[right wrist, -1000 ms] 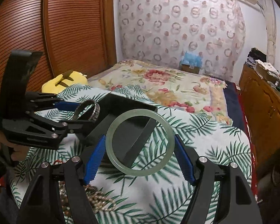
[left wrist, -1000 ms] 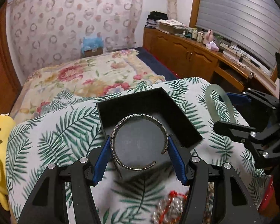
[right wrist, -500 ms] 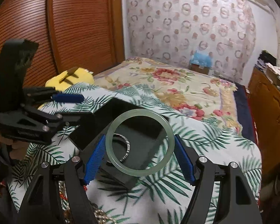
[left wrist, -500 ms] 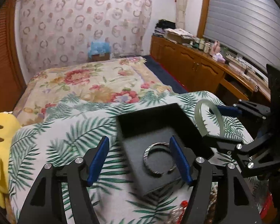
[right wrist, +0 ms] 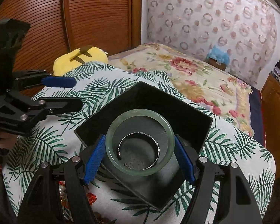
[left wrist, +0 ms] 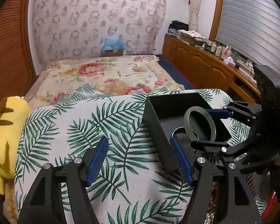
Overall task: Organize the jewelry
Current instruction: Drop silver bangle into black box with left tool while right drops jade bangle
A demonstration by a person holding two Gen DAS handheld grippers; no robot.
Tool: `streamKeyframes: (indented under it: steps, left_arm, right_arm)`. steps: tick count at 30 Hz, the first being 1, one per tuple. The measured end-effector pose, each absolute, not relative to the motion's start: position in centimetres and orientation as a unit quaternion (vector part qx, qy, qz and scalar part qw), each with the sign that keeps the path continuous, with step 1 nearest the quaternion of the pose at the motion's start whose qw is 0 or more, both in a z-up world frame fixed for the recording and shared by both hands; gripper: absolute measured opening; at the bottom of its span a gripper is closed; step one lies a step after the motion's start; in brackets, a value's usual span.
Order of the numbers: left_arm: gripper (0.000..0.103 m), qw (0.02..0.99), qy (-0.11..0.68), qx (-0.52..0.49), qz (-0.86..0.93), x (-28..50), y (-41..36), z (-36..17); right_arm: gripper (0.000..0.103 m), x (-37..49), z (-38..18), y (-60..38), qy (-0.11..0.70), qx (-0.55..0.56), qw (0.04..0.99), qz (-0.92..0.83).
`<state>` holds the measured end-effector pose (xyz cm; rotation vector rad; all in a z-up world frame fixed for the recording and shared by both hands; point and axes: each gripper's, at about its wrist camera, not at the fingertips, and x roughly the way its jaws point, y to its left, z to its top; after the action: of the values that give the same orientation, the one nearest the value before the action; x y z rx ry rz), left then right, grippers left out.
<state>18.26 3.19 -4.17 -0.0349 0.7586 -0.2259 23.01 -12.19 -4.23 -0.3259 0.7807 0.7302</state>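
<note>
Right wrist view is showing the right gripper (right wrist: 139, 157) holding the jade bangle (right wrist: 139, 143) by its two outer sides, with the blue pads (right wrist: 94, 157) pressing on the rim; the bangle is lying flat and is hanging just above the black tray (right wrist: 199, 123), probably so that it can go down level onto the floor of the tray and not on its edge. Inside the tray the silver cuff bracelet (right wrist: 140, 150) is lying flat, and it is appearing through the hole of the bangle; whether the bangle is touching it I cannot tell. The left gripper (left wrist: 139, 160) is standing wide and is carrying nothing; it is staying over the leaf-pattern cloth (left wrist: 84, 130), beside the left wall of the tray, so I am judging that it is keeping away to give room. More beads and jewelry (right wrist: 64, 192) are lying on the cloth near the person, partly hidden by the gripper; they are probably waiting for their turn. The risk, in my opinion, is the hard bangle knocking on the cuff if it is let go from too high.
</note>
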Motion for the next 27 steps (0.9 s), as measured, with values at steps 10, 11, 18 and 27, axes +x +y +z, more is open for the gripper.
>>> streamKeyframes:
  steps: [10,11,18,27]
  left_arm:
    - [0.073,0.925,0.365,-0.016,-0.106,16.0,3.4,-4.4]
    - [0.073,0.925,0.365,-0.016,-0.105,15.6,3.5,-4.4]
    - [0.074,0.926,0.361,-0.012,-0.110,12.1,3.0,-4.3]
    - [0.074,0.922,0.361,-0.002,-0.139,8.9,1.5,-4.5]
  right_arm:
    - [0.079,22.5,-3.5,-13.3,0.361,-0.141,0.865,0.320]
    - [0.079,22.1,-3.2,-13.6,0.357,-0.138,0.868,0.317]
    - [0.079,18.1,-1.3,-15.9,0.332,-0.118,0.883,0.310]
    - [0.056,13.4,-2.2,-18.6,0.352,-0.102,0.885,0.286]
